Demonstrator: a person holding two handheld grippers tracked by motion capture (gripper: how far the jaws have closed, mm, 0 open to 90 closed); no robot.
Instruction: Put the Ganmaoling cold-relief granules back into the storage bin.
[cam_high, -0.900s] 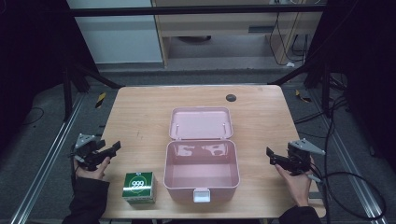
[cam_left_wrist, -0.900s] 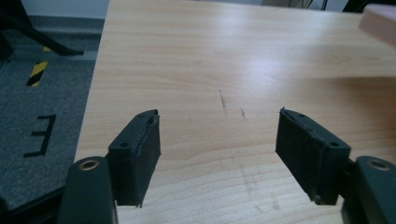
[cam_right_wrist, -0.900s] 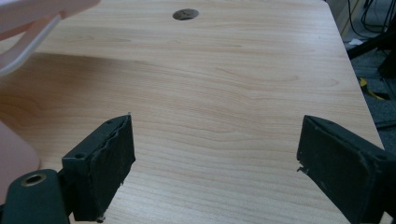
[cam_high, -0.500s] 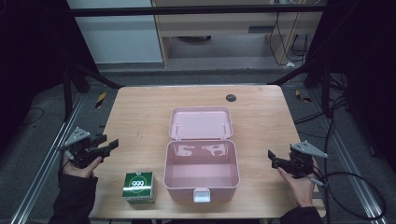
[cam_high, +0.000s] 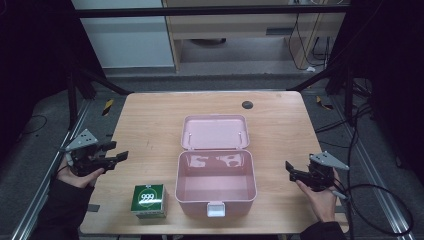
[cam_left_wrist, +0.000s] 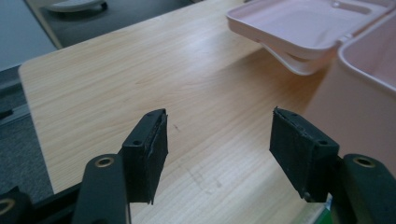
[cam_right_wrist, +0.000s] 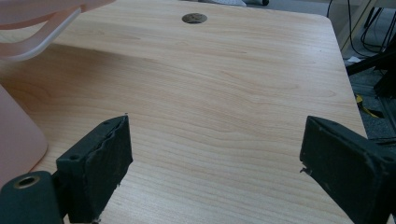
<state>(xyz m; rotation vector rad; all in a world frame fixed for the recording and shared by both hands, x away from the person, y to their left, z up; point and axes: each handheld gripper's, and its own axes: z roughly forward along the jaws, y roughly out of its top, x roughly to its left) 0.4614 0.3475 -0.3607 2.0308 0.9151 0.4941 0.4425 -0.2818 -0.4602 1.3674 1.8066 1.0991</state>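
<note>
A: Change? The left tongs (cam_high: 119, 156) have lifted off the bench edge and swung outward — jaws apart, empty. Right tongs (cam_high: 290, 171) also gape empty.

B: The small green cardboard box (cam_high: 149, 201) stands untouched, just left of the open pink plastic case (cam_high: 216, 187) — path unobstructed.

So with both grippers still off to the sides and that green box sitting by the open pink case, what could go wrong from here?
1. The green box sits close to the table's front edge; a clumsy approach by the left gripper could push it off.
2. The pink case looks light, and its open lid lies flat behind; bumping the wall while dropping the box in may slide it.
3. The right gripper, jaws open and empty, hangs near the table's right edge, far from steadying the case.
</note>
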